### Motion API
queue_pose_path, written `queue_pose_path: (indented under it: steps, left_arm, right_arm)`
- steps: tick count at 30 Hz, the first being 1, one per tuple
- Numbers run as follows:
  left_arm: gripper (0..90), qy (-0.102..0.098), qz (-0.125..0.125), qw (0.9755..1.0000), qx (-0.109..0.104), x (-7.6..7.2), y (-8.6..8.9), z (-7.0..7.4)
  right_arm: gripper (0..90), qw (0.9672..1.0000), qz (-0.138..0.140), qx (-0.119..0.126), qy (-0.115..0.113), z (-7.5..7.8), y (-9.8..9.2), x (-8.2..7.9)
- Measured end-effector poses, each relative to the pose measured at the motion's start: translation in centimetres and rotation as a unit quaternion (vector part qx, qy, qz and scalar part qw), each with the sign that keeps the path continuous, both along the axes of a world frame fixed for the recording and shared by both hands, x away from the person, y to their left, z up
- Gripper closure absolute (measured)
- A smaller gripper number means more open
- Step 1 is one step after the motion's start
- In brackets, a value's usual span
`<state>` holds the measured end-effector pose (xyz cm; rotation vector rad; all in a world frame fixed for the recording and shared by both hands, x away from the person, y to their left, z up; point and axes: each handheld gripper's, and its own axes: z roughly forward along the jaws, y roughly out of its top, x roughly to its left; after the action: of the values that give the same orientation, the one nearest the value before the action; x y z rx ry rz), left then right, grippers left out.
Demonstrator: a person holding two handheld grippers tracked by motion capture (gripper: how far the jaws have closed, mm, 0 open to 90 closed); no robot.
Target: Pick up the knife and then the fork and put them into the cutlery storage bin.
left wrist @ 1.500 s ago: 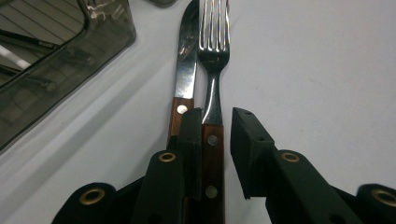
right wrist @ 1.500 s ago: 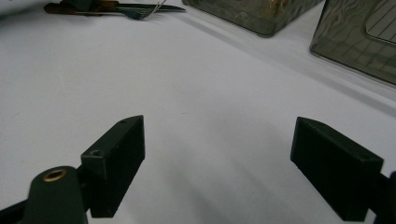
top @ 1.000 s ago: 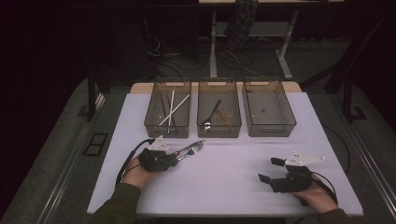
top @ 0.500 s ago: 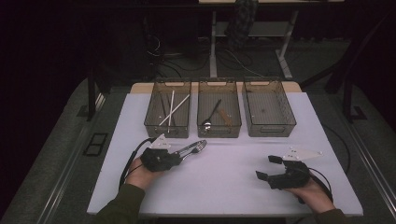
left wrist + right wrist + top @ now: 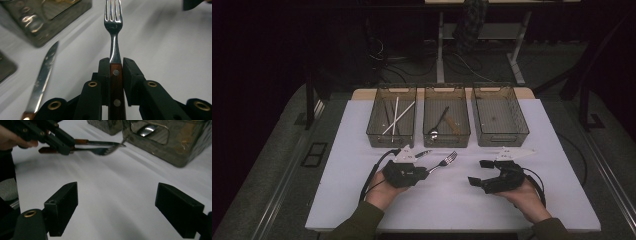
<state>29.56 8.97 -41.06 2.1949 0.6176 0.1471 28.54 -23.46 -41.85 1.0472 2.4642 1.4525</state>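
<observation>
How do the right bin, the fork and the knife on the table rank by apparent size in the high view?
1. Right bin, clearly largest.
2. Fork, held in the left hand-held gripper.
3. Knife; the gripper plate hides part of it, so fork versus knife is unsure.

High view overhead, facing forward; gripper views close, low; share fork (image 5: 445,161).

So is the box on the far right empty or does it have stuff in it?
Empty. From above, the right box shows a bare bottom, while the middle box holds a spoon and the left box holds white sticks.
</observation>
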Motion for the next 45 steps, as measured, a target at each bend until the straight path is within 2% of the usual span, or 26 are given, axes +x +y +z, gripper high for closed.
queue_pose_path:
  steps: [2, 3, 5, 7, 10, 13, 20, 25, 27, 31, 35, 37, 40, 43, 45]
  left_arm:
    - [76.7, -0.002, -0.005, 1.0, -0.002, -0.3, -0.7, 0.1]
    - [76.7, -0.003, -0.005, 1.0, -0.005, -0.5, -1.0, 0.1]
    - [76.7, -0.006, -0.01, 0.9999, -0.007, -0.9, -1.7, 0.2]
    - [76.7, -0.008, -0.017, 0.9997, -0.013, -1.2, -2.2, 0.3]
    - [76.7, -0.019, -0.021, 0.9995, -0.013, -1.6, -2.9, 0.4]
    - [76.7, -0.028, -0.019, 0.9993, -0.015, -1.7, -2.9, 0.6]
    - [76.6, -0.027, -0.016, 0.9992, -0.026, -1.6, -2.7, 0.7]
    - [76.6, -0.025, -0.015, 0.9991, -0.03, -1.6, -2.5, 0.6]
    - [76.6, -0.028, -0.017, 0.999, -0.032, -1.6, -2.5, 0.6]
    - [76.2, -0.025, -0.019, 0.9986, -0.043, -1.5, -2.4, 0.6]
    - [75.3, -0.015, -0.02, 0.9975, -0.066, -1.4, -2.1, 0.7]
    - [74.6, -0.012, -0.021, 0.9968, -0.076, -1.3, -2.1, 0.6]
    - [73.2, -0.012, -0.03, 0.9966, -0.076, -1.4, -2.3, 0.5]
    - [71.2, -0.015, -0.037, 0.996, -0.08, -1.4, -2.3, 0.6]
    - [66.8, -0.022, -0.037, 0.996, -0.078, -1.5, -2.1, 0.7]
  right_arm:
    - [18.5, 1.0, -0.003, 0.002, 0.003, 0.2, 0.4, 0.3]
    - [22.6, 0.9999, -0.003, 0.009, 0.007, 0.2, 0.5, 0.5]
    - [24.4, 0.9996, -0.005, 0.025, 0.016, 0.3, 0.8, 0.9]
    - [30.1, 0.9993, -0.008, 0.033, 0.018, 0.3, 1.0, 1.2]
    - [37.7, 0.9985, -0.008, 0.048, 0.026, 0.3, 1.2, 1.6]
    - [46.0, 0.9975, -0.009, 0.062, 0.033, 0.2, 1.2, 1.9]
    - [60.1, 0.9945, -0.017, 0.094, 0.045, 0.0, 1.4, 2.5]
    - [73.5, 0.9933, -0.024, 0.107, 0.035, 0.3, 1.4, 2.8]
    - [76.1, 0.9925, -0.021, 0.116, 0.031, 0.7, 1.4, 2.8]
    - [79.6, 0.991, -0.007, 0.133, 0.012, 1.6, 1.7, 2.8]
    - [82.5, 0.9915, -0.008, 0.13, -0.006, 2.3, 2.0, 2.9]
    - [83.7, 0.9908, -0.01, 0.135, -0.002, 2.5, 2.1, 3.0]
    - [85.9, 0.9897, -0.007, 0.143, -0.005, 2.9, 2.4, 3.1]
    - [86.4, 0.9903, -0.006, 0.138, -0.013, 3.4, 2.8, 3.2]
    - [86.7, 0.9905, -0.01, 0.136, -0.018, 3.7, 2.9, 3.3]
